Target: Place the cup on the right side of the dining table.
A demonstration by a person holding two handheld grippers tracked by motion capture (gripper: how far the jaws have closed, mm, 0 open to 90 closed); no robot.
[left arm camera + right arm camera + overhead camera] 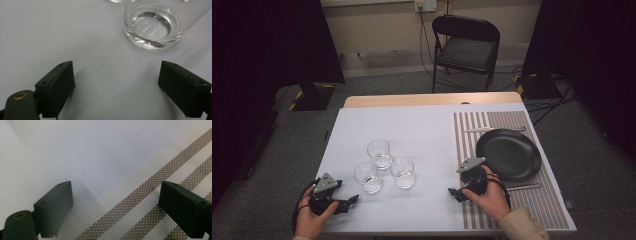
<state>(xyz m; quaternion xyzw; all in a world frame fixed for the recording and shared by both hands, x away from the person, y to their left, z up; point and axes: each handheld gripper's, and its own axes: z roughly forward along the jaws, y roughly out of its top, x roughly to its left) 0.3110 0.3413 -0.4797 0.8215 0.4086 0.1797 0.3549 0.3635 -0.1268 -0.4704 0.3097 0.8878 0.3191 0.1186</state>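
Grey carpet, a folding chair [466,47] at twelve o'clock and a white table [412,125] make up the high view; three glasses [383,167] cluster mid-table, with a black plate [508,154] on a striped placemat [492,122] at three o'clock. The left gripper [353,199] lies low at seven o'clock, the right gripper [452,191] at five.

In the left gripper view, its jaws are spread with nothing between them, the nearest glass [155,25] standing at one o'clock.

In the right gripper view, its jaws gape empty over the placemat's [155,202] edge.

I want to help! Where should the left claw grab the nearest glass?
Grab the nearest glass across its round wall, above the thick base, coming level from the left claw's side. It stands upright, and that side is free; the other two glasses crowd its far and right sides.
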